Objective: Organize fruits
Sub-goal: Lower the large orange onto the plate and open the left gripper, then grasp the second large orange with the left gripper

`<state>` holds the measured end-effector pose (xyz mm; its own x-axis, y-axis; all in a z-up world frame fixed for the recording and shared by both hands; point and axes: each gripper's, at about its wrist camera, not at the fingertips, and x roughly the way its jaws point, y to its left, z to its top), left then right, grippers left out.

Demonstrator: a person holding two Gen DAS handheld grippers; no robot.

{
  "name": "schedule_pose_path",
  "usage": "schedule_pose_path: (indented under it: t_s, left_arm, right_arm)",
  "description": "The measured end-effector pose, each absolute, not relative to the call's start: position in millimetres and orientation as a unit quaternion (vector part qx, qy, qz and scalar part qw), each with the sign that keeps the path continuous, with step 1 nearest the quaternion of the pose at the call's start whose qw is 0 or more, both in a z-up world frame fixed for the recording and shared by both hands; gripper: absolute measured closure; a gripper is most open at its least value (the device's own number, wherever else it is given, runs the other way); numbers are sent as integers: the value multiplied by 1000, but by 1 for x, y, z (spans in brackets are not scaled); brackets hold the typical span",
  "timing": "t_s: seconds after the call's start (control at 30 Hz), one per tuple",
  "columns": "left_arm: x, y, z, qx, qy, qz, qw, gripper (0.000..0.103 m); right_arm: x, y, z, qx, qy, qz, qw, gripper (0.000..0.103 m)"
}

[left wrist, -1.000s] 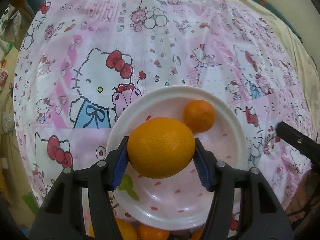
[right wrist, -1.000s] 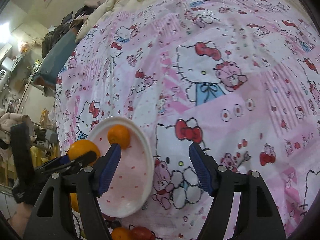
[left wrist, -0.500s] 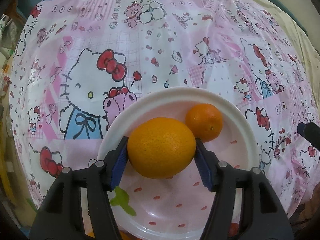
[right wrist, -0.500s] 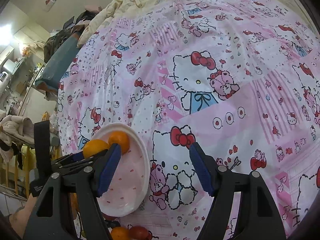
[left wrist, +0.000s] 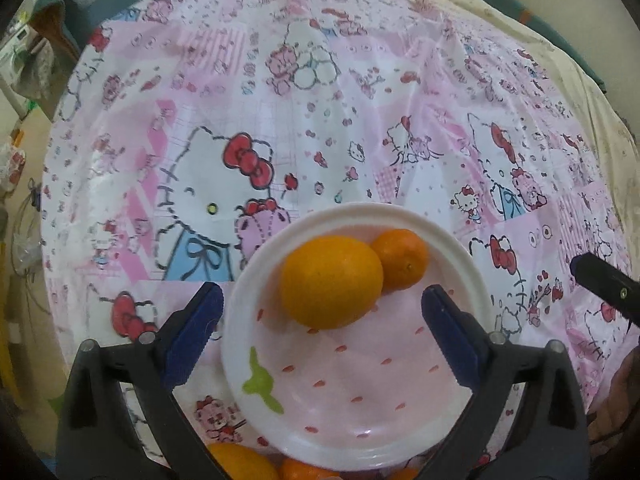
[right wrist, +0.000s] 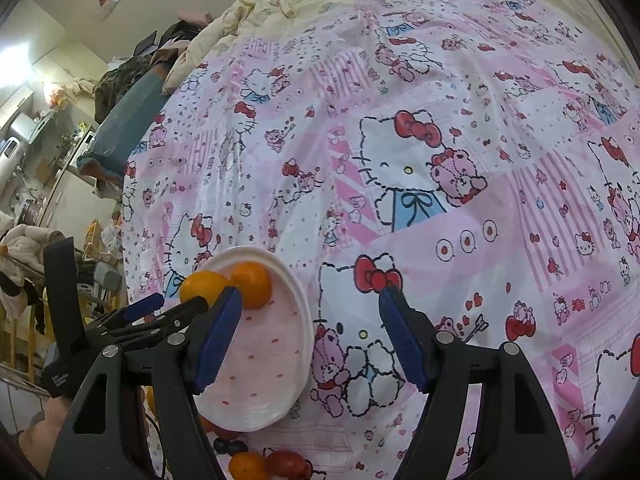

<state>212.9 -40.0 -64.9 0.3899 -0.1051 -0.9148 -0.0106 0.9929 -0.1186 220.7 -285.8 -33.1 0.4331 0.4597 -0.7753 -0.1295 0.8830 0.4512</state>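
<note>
Both tongs stood apart, gripping nothing: left gripper [left wrist: 322, 322] at the frame's bottom, right gripper [right wrist: 310, 334] over the cloth [right wrist: 460, 160]. At centre, the big orange [left wrist: 331, 281] lay on the plate [left wrist: 460, 240], touching a small orange [left wrist: 402, 258].

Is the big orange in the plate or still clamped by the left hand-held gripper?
In the plate. The big orange rests there against the small orange; the left hand-held gripper is open, both pads clear of it.
</note>
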Motion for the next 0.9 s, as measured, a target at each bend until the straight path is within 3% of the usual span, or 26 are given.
schedule_pose_path:
  t_s: [0.5, 0.9]
  left_arm:
    - [150, -11, -7, -63, 506, 0, 860, 5]
    - [89, 6, -13, -90, 532, -2, 842, 5]
  right_arm:
    - [167, -271, -18, 138, 495, 198, 835, 29]
    - [112, -273, -27, 139, 515, 195, 823, 29]
